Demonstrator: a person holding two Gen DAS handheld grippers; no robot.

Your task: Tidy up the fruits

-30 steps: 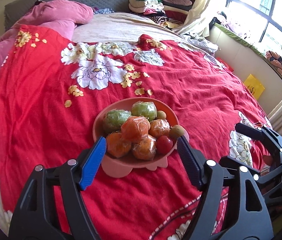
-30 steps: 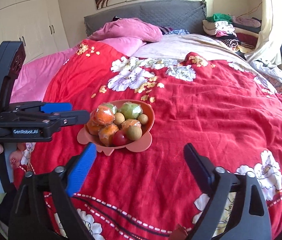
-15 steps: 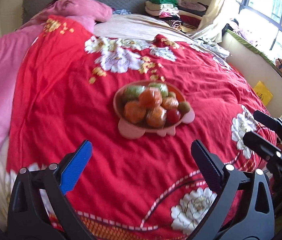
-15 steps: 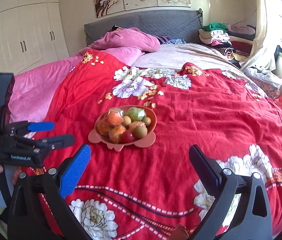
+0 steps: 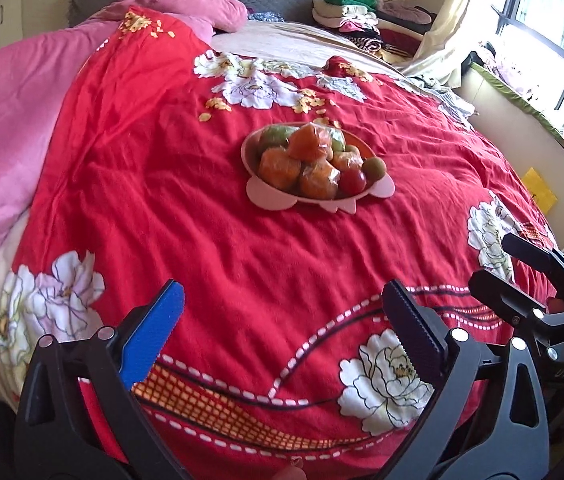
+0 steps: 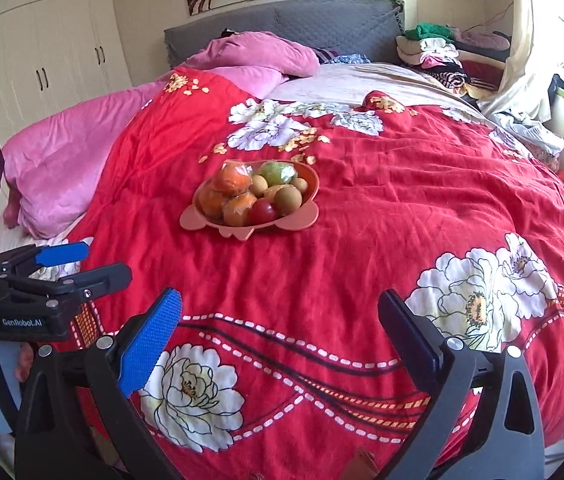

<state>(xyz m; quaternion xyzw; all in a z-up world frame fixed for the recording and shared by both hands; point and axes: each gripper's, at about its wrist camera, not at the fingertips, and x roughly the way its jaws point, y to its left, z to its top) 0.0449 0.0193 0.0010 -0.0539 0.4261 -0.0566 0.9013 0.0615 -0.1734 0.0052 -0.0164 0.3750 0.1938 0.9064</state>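
All the fruits (image 6: 256, 192) are seen piled in the pink bowl (image 6: 309, 216) on the red bedspread (image 6: 382, 240), at about twelve o'clock from both grippers; the organizing is judged finished. The left gripper (image 5: 282, 336) and right gripper (image 6: 280, 332) are held with jaws wide apart, nothing between. "GenRobot.AI" is read on the left gripper's body.

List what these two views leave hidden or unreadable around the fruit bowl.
- Bowl floor and lower fruit: both views, covered by the piled fruit on top.
- Green fruit: left view, mostly behind the wrapped orange; its kind is unclear.
- Total fruit count: neither view shows the back of the pile.
- Right gripper body: cut off by the bottom edge.
- Left gripper handle: below the frame in the left view.
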